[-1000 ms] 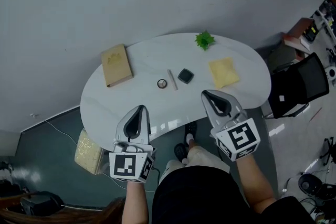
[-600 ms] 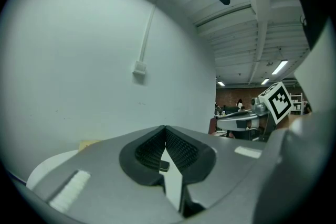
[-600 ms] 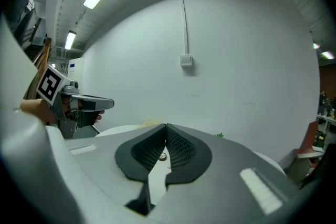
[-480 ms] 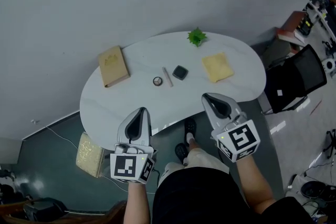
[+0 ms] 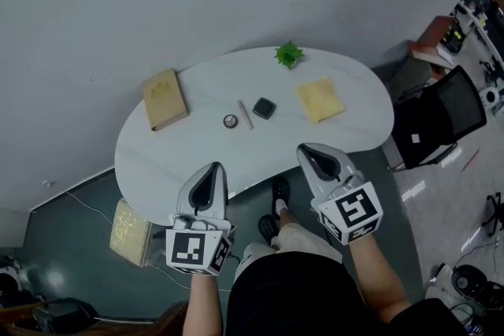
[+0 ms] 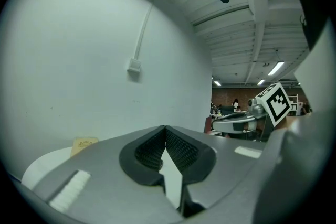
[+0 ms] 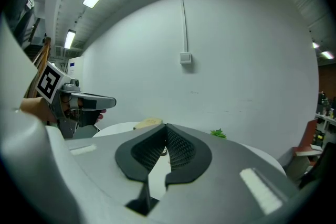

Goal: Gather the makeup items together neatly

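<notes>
The makeup pencil (image 5: 246, 114) lies lengthwise away from me. My left gripper (image 5: 213, 167) and right gripper (image 5: 304, 149) hover near-level at the table (image 5: 157, 161) edge, both clenched empty.

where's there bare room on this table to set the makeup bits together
The widest bare stretch of the table is the near strip, below the row of items. Smaller gaps: between the book and the round pot, and right of the yellow cloth. Crowded: round pot, stick and dark case mid-table.
</notes>
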The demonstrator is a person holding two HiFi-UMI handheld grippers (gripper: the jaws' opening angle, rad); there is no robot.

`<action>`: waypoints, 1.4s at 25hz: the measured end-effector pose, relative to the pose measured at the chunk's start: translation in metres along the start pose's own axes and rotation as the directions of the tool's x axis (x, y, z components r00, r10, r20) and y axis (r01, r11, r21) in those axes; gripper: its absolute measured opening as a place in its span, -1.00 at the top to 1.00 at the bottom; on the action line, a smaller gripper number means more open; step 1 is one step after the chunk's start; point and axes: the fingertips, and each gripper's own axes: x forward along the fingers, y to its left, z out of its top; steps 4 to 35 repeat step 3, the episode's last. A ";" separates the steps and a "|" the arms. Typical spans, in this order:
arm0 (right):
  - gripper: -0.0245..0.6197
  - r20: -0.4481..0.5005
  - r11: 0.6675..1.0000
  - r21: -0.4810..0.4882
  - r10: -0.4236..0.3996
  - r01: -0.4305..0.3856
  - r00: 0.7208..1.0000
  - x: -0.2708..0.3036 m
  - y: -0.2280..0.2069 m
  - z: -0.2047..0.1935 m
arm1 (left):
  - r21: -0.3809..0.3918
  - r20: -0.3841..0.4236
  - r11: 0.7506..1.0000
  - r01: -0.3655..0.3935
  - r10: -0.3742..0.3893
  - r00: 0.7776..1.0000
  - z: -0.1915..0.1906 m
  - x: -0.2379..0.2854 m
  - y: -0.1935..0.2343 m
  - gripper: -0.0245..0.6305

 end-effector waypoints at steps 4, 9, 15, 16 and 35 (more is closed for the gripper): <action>0.90 -0.001 1.000 -0.002 0.007 -0.007 1.000 0.000 0.001 -0.002 | -0.002 -0.007 1.000 0.007 -0.007 1.000 -0.002 0.002 -0.003 0.93; 0.90 -0.001 1.000 -0.002 0.007 -0.007 1.000 0.000 0.001 -0.002 | -0.002 -0.007 1.000 0.007 -0.007 1.000 -0.002 0.002 -0.003 0.93; 0.90 -0.001 1.000 -0.002 0.007 -0.007 1.000 0.000 0.001 -0.002 | -0.002 -0.007 1.000 0.007 -0.007 1.000 -0.002 0.002 -0.003 0.93; 0.90 -0.001 1.000 -0.002 0.007 -0.007 1.000 0.000 0.001 -0.002 | -0.002 -0.007 1.000 0.007 -0.007 1.000 -0.002 0.002 -0.003 0.93; 0.90 -0.001 1.000 -0.002 0.007 -0.007 1.000 0.000 0.001 -0.002 | -0.002 -0.007 1.000 0.007 -0.007 1.000 -0.002 0.002 -0.003 0.93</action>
